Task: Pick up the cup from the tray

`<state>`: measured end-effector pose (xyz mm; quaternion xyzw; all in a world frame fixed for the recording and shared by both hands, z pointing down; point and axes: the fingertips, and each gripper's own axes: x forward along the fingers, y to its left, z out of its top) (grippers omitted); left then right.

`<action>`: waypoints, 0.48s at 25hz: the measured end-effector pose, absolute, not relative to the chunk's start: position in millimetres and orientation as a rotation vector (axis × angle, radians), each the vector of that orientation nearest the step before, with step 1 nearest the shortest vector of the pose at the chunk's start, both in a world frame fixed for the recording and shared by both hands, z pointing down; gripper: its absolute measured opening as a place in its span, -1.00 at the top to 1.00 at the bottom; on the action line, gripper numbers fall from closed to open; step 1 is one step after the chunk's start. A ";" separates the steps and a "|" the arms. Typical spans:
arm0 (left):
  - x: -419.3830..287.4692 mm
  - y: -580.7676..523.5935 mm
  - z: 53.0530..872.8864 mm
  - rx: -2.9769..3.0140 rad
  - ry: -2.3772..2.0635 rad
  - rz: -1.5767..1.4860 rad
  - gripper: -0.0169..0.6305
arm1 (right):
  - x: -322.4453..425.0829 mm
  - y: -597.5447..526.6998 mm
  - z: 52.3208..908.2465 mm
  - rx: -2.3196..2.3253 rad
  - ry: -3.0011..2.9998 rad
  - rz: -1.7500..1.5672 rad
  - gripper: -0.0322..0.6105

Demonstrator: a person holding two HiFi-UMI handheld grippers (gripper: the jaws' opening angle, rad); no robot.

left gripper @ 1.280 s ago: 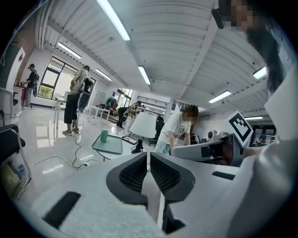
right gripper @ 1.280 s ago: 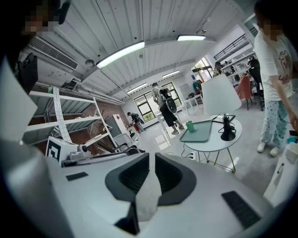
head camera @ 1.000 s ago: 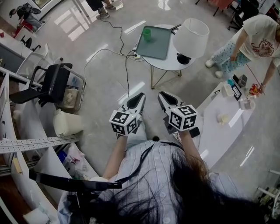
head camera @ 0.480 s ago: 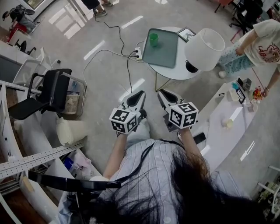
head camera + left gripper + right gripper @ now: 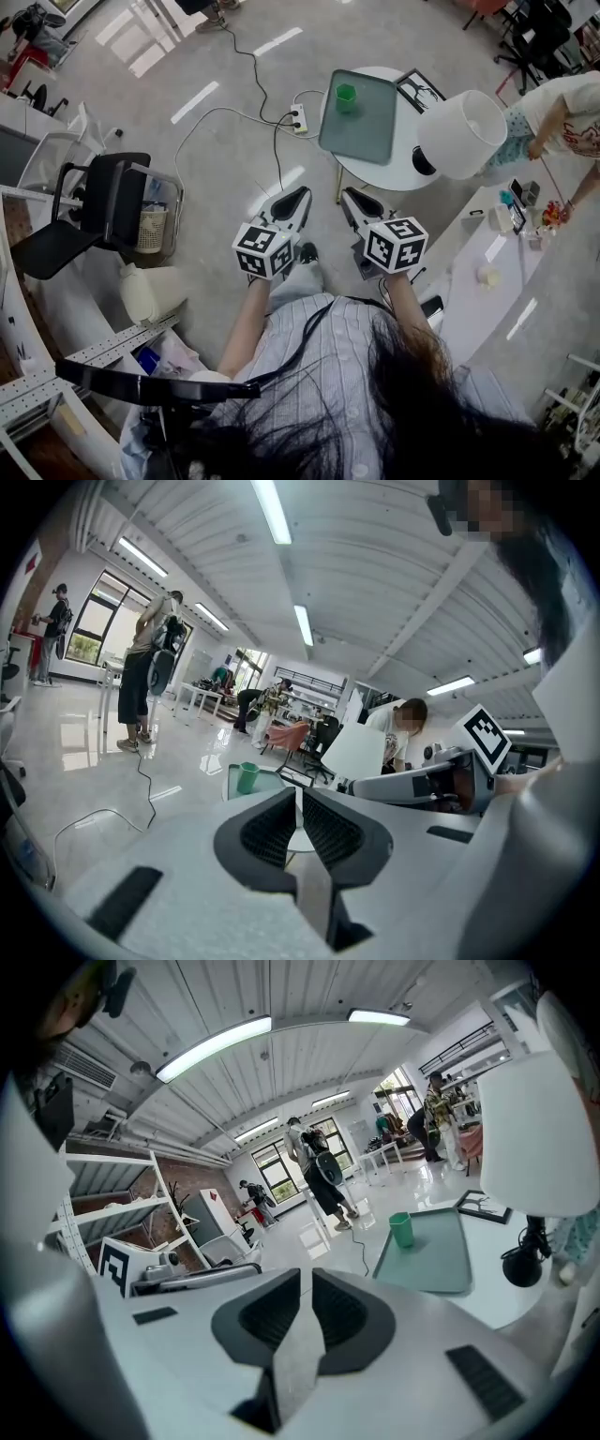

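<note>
**Item:** green cup [image 5: 346, 93]. Stands upright near the far left corner of the grey-green tray [image 5: 361, 131], untouched. The tray lies along the left edge of the round white table [image 5: 403, 173].

**Tools:** left gripper [image 5: 300, 195] and right gripper [image 5: 349, 196]. Both have their jaws closed on nothing and are held side by side, well short of the table's near edge.

**Change:** over the last second the table and tray have drawn nearer as the person walks up.

**Reading:** this looks like the approach stage, and the jaws would have to open before any grasp.
</note>
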<state>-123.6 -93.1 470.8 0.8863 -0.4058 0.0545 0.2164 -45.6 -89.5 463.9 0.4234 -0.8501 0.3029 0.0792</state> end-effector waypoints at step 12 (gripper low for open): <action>-121.1 -116.6 483.0 2.473 -0.996 0.168 0.90 | -40.6 -101.0 471.1 1.395 -2.466 0.950 0.72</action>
